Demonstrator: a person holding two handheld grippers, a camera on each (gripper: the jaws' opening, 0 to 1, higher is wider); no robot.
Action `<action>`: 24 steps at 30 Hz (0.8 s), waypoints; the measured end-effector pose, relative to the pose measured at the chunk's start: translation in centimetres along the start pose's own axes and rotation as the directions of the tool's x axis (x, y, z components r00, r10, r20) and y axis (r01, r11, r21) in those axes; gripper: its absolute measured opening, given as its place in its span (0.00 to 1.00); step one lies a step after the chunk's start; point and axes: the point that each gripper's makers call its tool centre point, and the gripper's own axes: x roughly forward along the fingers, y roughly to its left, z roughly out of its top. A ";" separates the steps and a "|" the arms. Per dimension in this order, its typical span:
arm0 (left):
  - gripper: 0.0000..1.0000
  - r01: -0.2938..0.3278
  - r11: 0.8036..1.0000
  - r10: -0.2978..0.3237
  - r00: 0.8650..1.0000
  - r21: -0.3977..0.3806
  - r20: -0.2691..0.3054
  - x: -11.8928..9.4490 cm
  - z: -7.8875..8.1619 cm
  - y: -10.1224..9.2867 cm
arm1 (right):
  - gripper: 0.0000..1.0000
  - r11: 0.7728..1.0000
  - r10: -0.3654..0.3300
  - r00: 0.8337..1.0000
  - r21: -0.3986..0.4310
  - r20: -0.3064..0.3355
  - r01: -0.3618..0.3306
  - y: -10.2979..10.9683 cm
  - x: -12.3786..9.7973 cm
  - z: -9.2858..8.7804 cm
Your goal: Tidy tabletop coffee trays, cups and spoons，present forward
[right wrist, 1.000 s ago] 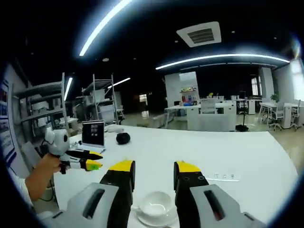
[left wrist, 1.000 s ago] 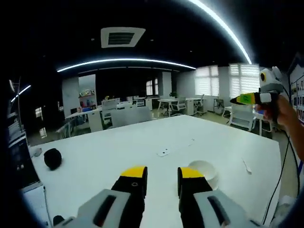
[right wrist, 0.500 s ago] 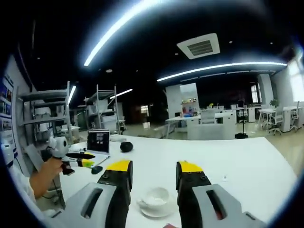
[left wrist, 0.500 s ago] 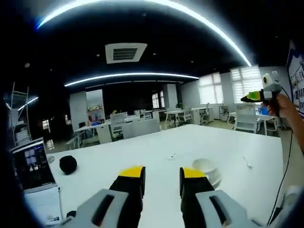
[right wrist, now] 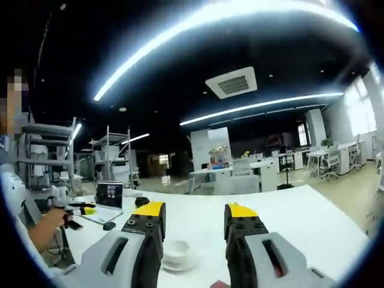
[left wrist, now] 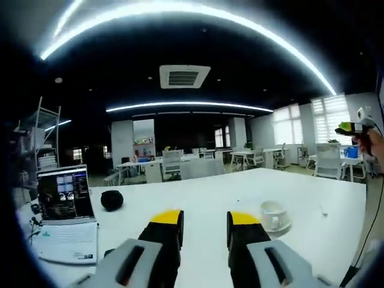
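Observation:
A white cup on a white saucer [left wrist: 275, 216] stands on the white table [left wrist: 198, 195], right of my left gripper [left wrist: 205, 223] and a little beyond it. That gripper is open with nothing between its yellow-tipped jaws. A small pale spoon [left wrist: 324, 210] lies further right on the table. In the right gripper view the same cup and saucer [right wrist: 176, 255] sit low between the jaws of my right gripper [right wrist: 195, 217], beyond them and untouched. This gripper is open and holds nothing. Each gripper appears small in the other's view, the right gripper [left wrist: 357, 128] and the left gripper [right wrist: 81, 208], each in a hand.
An open laptop [left wrist: 63, 207] stands at the table's left end with a black round object [left wrist: 111, 200] beside it. The laptop [right wrist: 109, 201] and a small black mouse-like item [right wrist: 108, 226] lie far left in the right gripper view. Office desks and chairs fill the background.
Both cameras have tilted up and drawn back, and the left one has swung left, bringing the laptop into view. The cup and saucer stay where they were. Both grippers remain open.

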 end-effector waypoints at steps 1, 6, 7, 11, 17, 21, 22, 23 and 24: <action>0.31 -0.020 1.000 0.020 0.999 -0.005 0.028 -0.4 0.2 0.3 | 0.39 1.000 -0.008 1.000 0.001 0.008 0.008 -0.5 -0.4 -0.3; 0.32 -0.083 0.996 0.086 0.993 -0.039 0.084 -1.8 0.3 1.1 | 0.39 0.999 -0.044 0.998 0.029 0.039 0.042 -2.7 -2.7 -2.8; 0.32 -0.092 0.995 0.094 0.992 -0.022 0.086 -2.0 0.1 1.1 | 0.39 0.998 -0.051 0.997 0.039 0.052 0.049 -3.1 -3.0 -3.1; 0.32 -0.098 0.995 0.100 0.986 -0.016 0.135 -2.6 -0.7 0.9 | 0.39 0.999 -0.043 0.992 -0.001 0.115 0.043 -4.6 -3.9 -3.7; 0.32 -0.130 0.990 0.135 0.978 -0.047 0.158 -3.3 -2.6 0.9 | 0.41 0.998 -0.069 0.988 -0.004 0.135 0.070 -6.5 -4.7 -5.2; 0.32 -0.164 0.986 0.167 0.973 -0.035 0.161 -3.8 -4.1 1.2 | 0.42 0.995 -0.100 0.987 -0.015 0.129 0.102 -7.5 -5.2 -6.8; 0.32 -0.165 0.986 0.168 0.972 -0.032 0.161 -3.9 -4.4 1.2 | 0.42 0.995 -0.101 0.986 -0.012 0.130 0.104 -7.6 -5.3 -7.2; 0.32 -0.169 0.985 0.172 0.972 -0.033 0.162 -4.0 -4.8 1.2 | 0.43 0.995 -0.101 0.987 -0.014 0.127 0.103 -7.7 -5.4 -7.7; 0.32 -0.172 0.985 0.175 0.972 -0.030 0.157 -3.9 -5.3 1.2 | 0.43 0.994 -0.106 0.988 -0.021 0.116 0.109 -7.8 -5.5 -8.4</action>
